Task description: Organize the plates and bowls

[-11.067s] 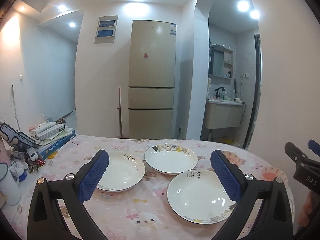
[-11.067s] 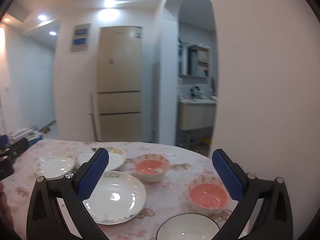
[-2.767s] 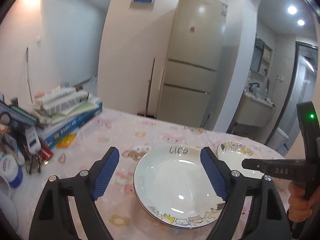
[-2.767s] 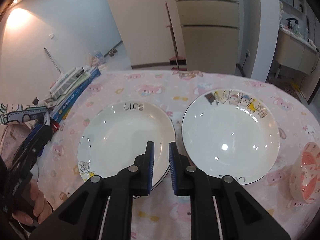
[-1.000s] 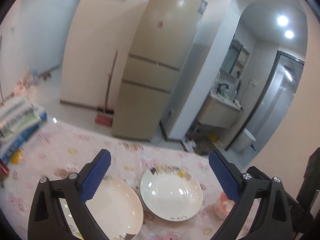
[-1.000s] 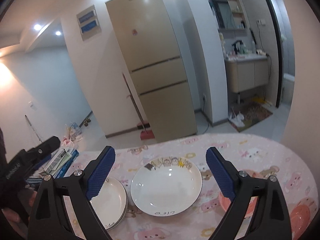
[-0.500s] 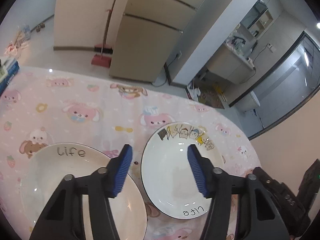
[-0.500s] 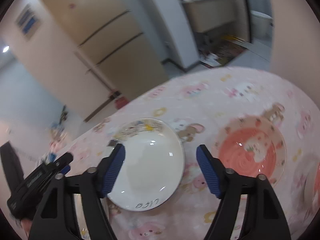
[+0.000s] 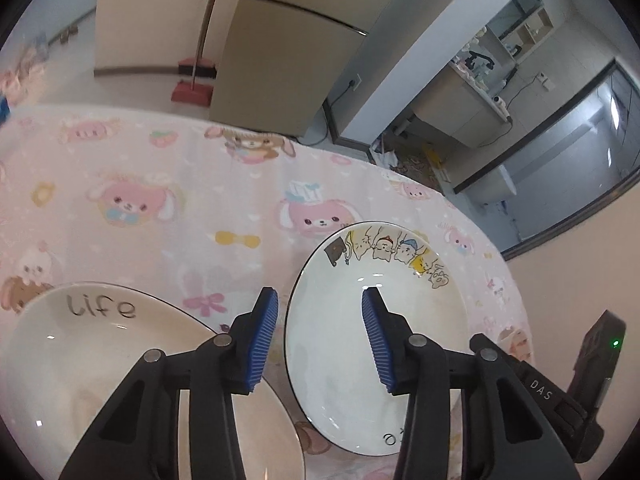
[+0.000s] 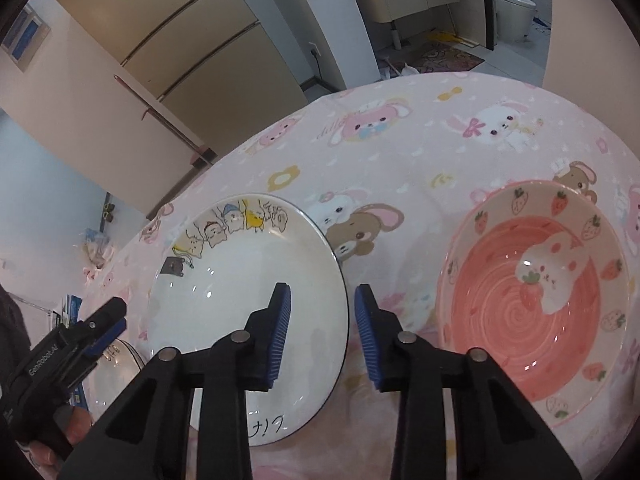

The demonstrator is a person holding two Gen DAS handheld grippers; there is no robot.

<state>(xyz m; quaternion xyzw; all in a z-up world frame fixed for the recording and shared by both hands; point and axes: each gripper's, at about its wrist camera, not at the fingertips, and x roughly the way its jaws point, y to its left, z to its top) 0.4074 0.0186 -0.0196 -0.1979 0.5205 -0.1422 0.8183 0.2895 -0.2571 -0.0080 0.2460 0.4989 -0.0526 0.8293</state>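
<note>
A white plate with cartoon animals on its rim [image 9: 400, 280] lies on the pink tablecloth [image 9: 160, 168]. My left gripper [image 9: 320, 336] hangs over its left rim, jaws closing. The rim runs between the blue pads [image 9: 264, 336], and a gap still shows on each side. My right gripper [image 10: 322, 332] straddles the same plate's [image 10: 224, 280] right rim, jaws also closing, its pads not pressing on it. To the left sits a stack of white "Life" plates [image 9: 100, 360].
A pink strawberry bowl [image 10: 532, 308] stands just right of the right gripper. A person's hand [image 10: 60, 428] holds the left tool at the lower left. Beyond the table's far edge [image 9: 280, 140] are a fridge [image 9: 280, 40] and a red broom [image 9: 192, 92].
Both grippers have dropped toward the table and tilted down. Their jaws have narrowed from wide apart to a small gap, one over each side rim of the cartoon plate.
</note>
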